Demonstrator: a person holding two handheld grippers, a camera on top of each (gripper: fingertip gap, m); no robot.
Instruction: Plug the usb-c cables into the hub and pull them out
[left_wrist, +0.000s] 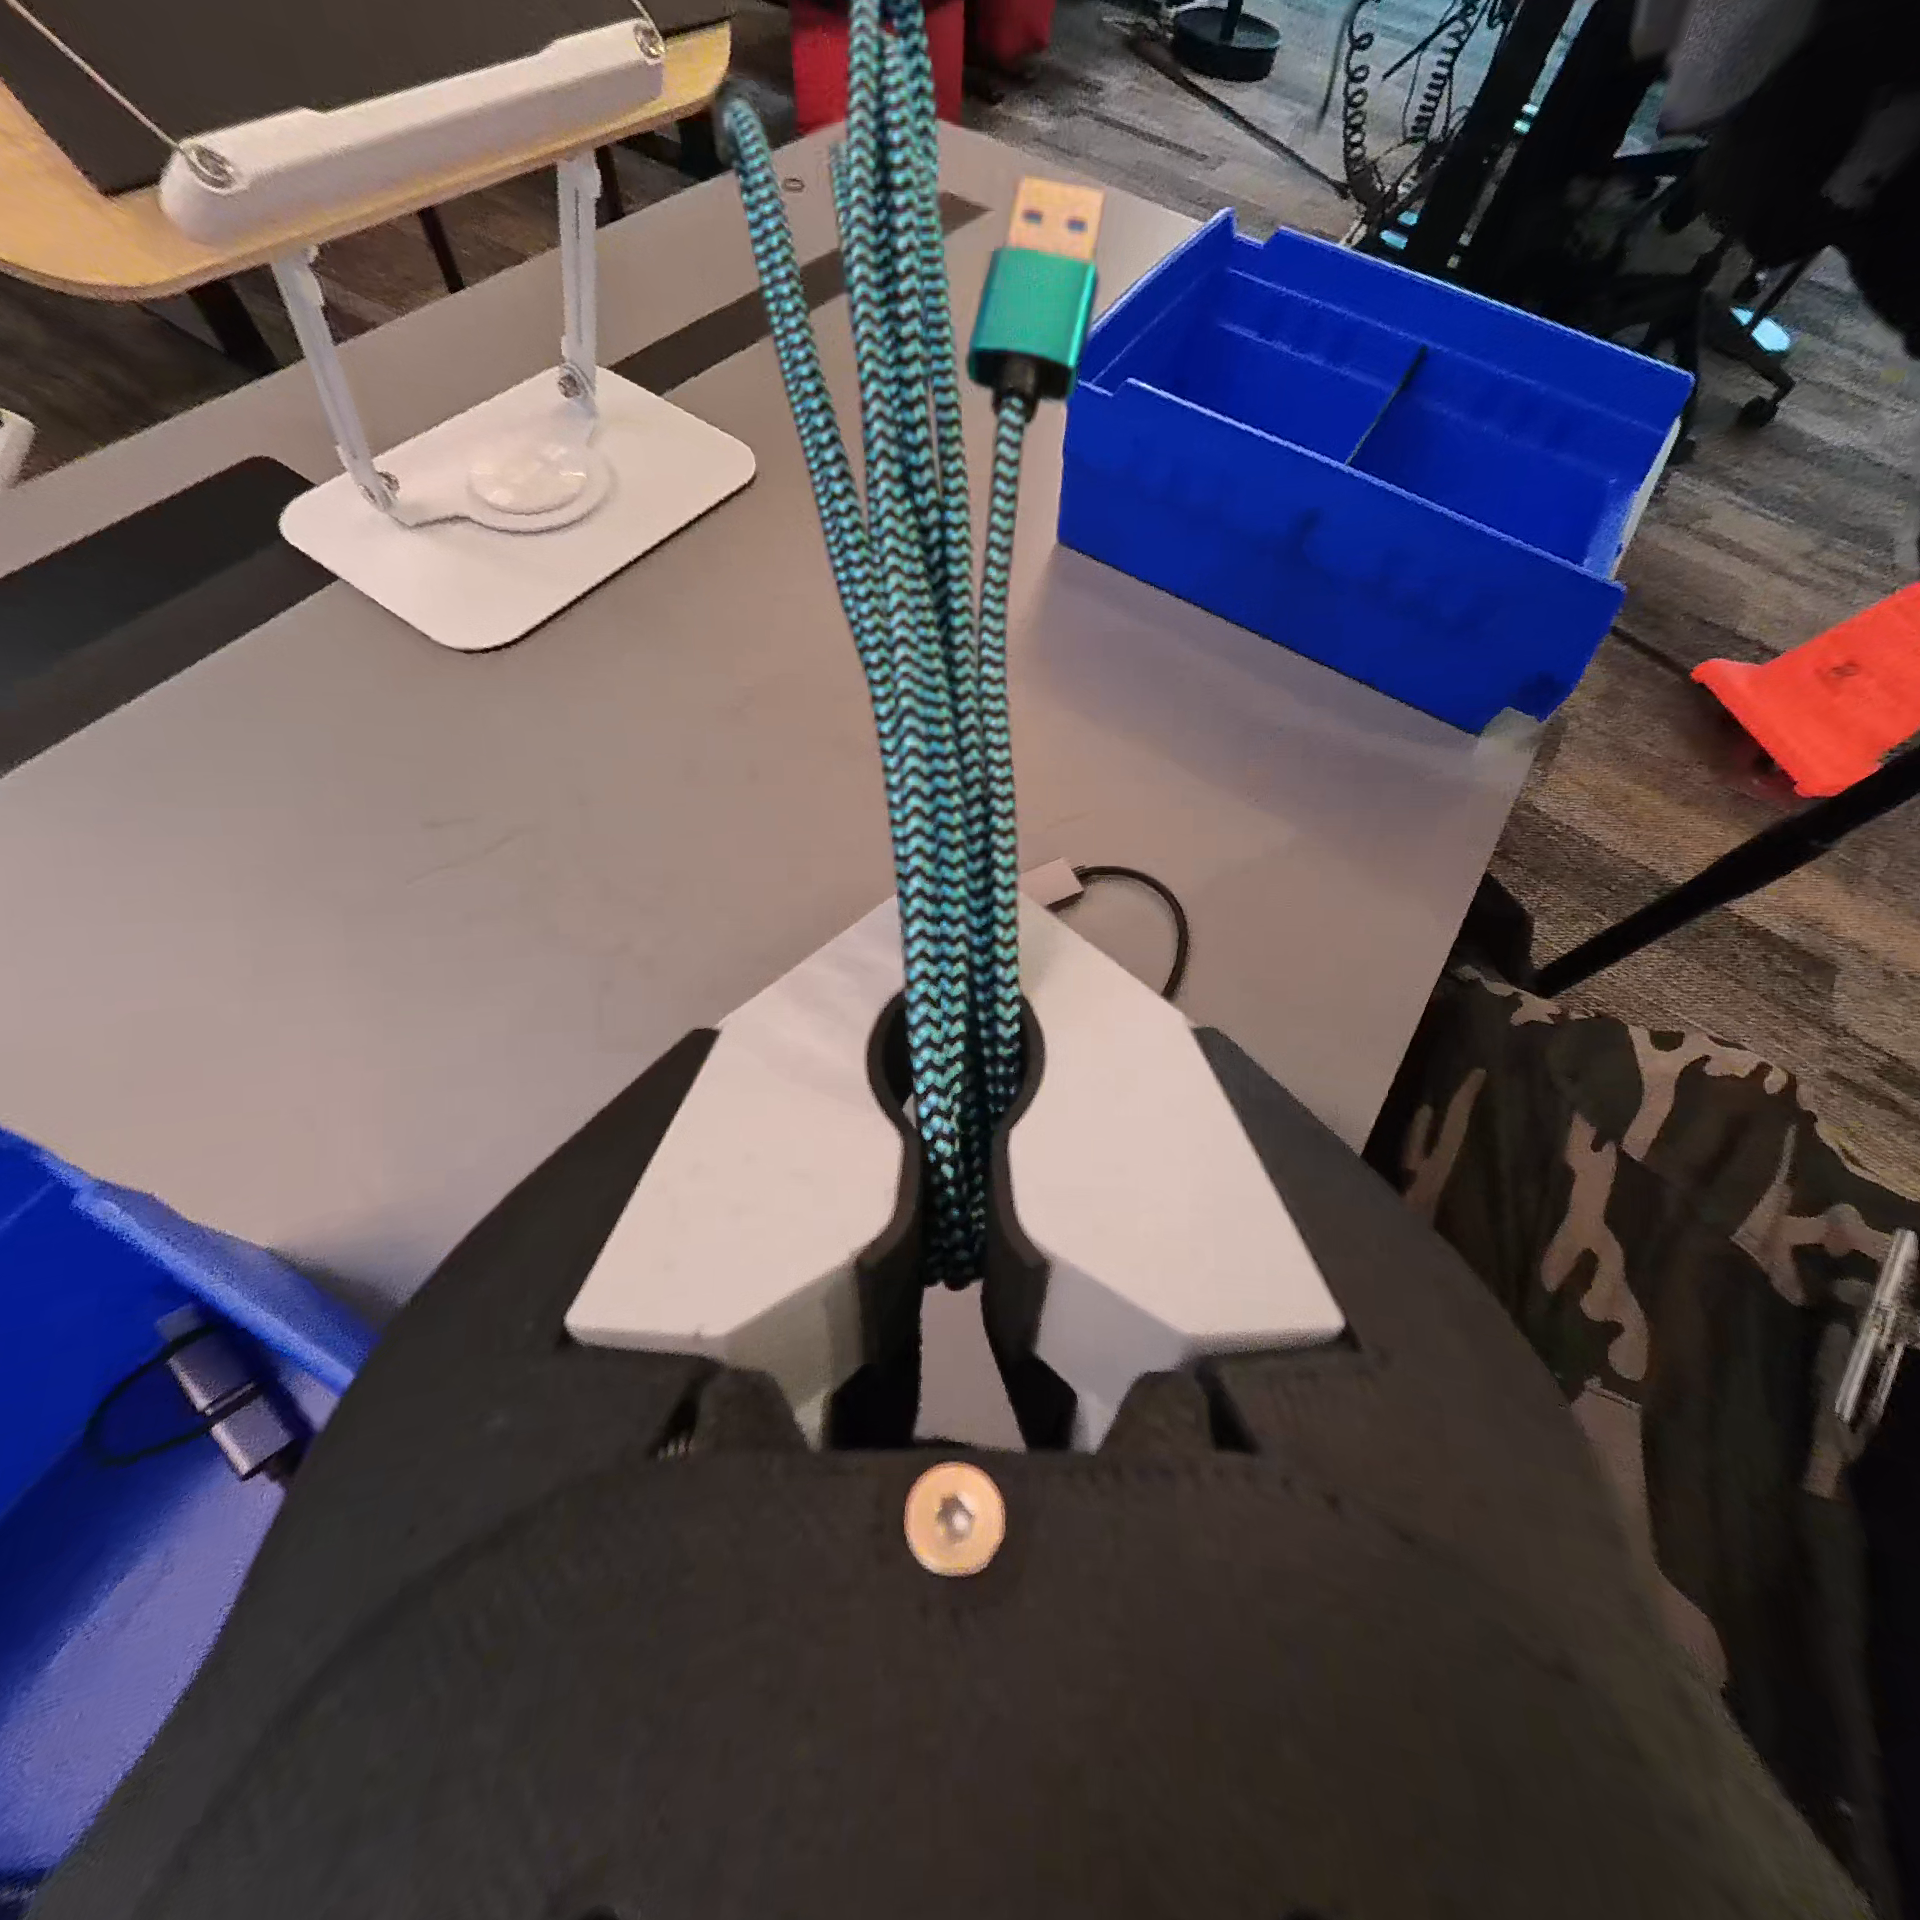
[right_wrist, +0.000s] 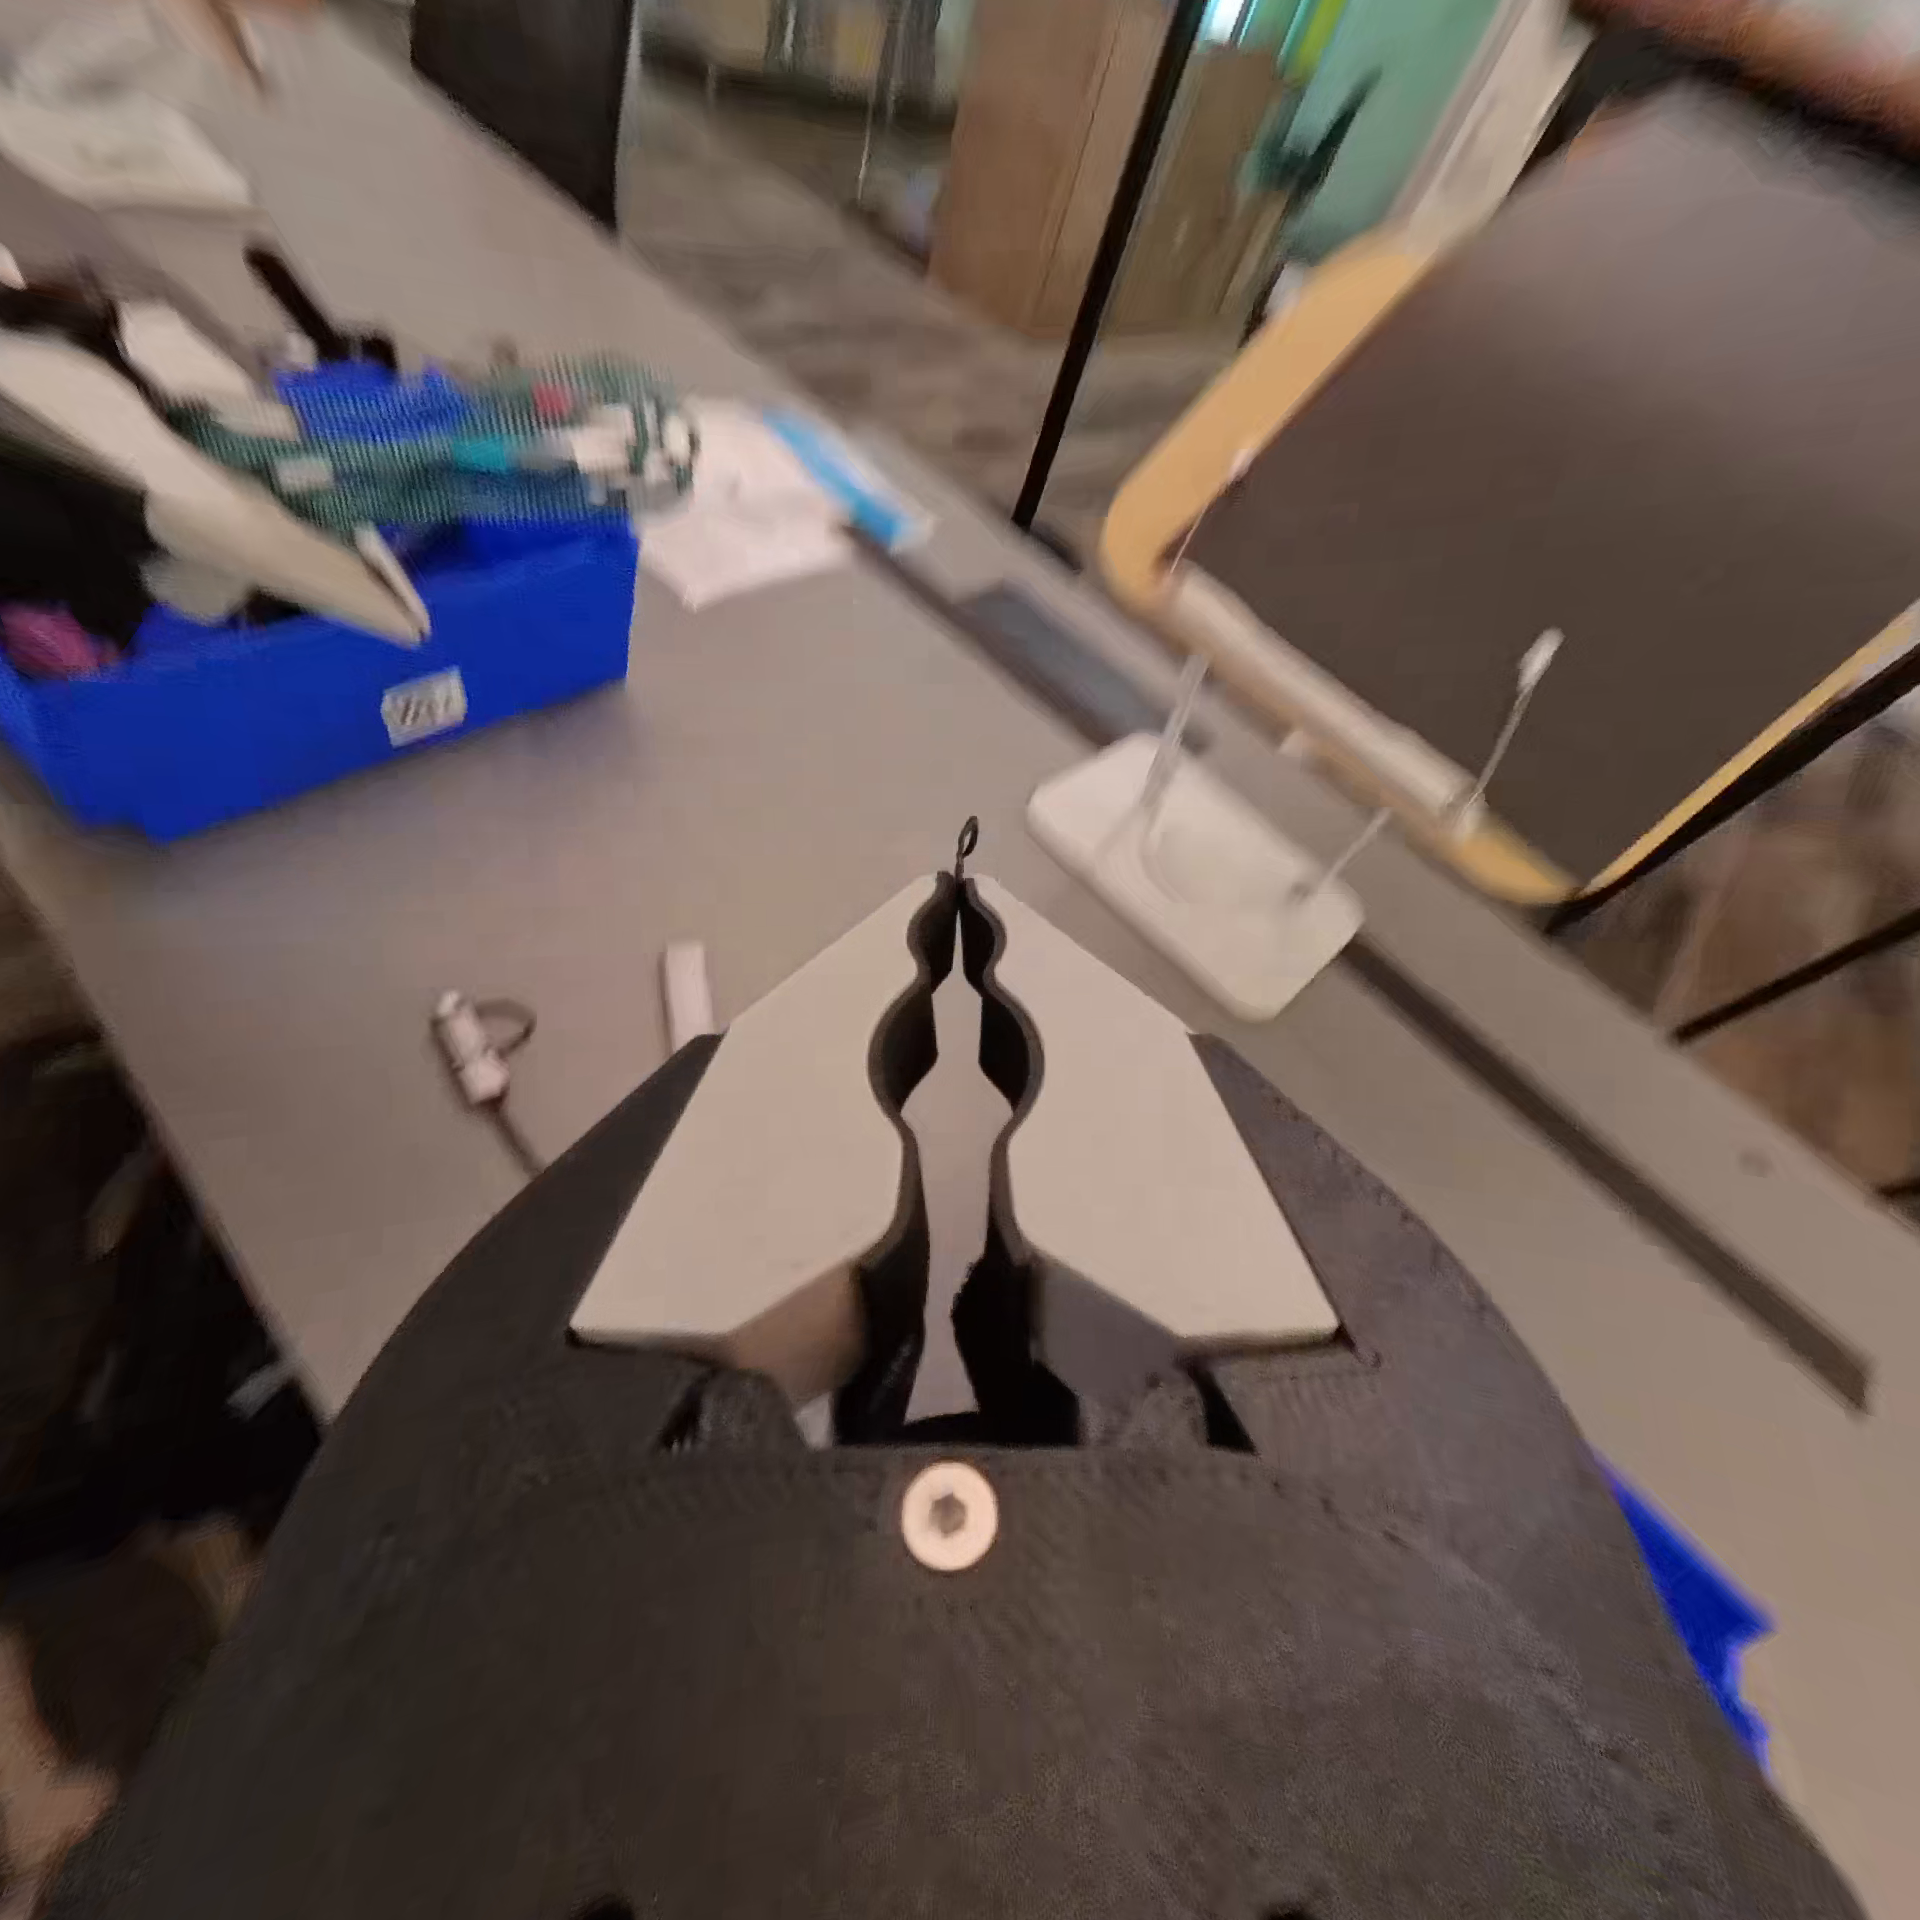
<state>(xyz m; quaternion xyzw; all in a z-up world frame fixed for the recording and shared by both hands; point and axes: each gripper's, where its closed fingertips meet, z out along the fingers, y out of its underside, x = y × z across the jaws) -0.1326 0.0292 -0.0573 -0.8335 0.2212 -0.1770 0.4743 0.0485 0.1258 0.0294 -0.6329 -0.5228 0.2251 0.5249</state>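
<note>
Black housing with a silver screw fills the bottom of the left wrist view, and out of it the left gripper (left_wrist: 951, 1039) reaches up the middle of the frame, its two pale fingers (left_wrist: 790, 1164) clamped on a bundle of teal-and-black braided cable (left_wrist: 914, 582). Several strands run through the round notch between the fingers and rise toward the top centre, above the grey table (left_wrist: 436, 852). One strand ends in a green plug with a gold tip (left_wrist: 1034, 301) at upper centre, just left of an empty blue bin (left_wrist: 1340, 499). Behind the fingertips, partly hidden, a thin black cord with a small grey connector (left_wrist: 1127, 904) lies on the table. At lower left another blue bin (left_wrist: 114, 1475) holds a grey hub-like adapter (left_wrist: 223, 1397). A white stand (left_wrist: 520, 499) sits at upper left

Black housing again fills the bottom of the blurred right wrist view. The right gripper (right_wrist: 958, 894) is drawn together at the tips, pinching a thin black wire loop (right_wrist: 966, 836) that pokes out just past them. Left of the fingers, on the table, lie a small grey connector with a short cord (right_wrist: 473, 1044) and a pale flat piece (right_wrist: 686, 977) that I cannot identify. At upper left the far gripper (right_wrist: 260, 520) hangs over a blue bin of cables (right_wrist: 332, 696); the blur hides whether it is closed
</note>
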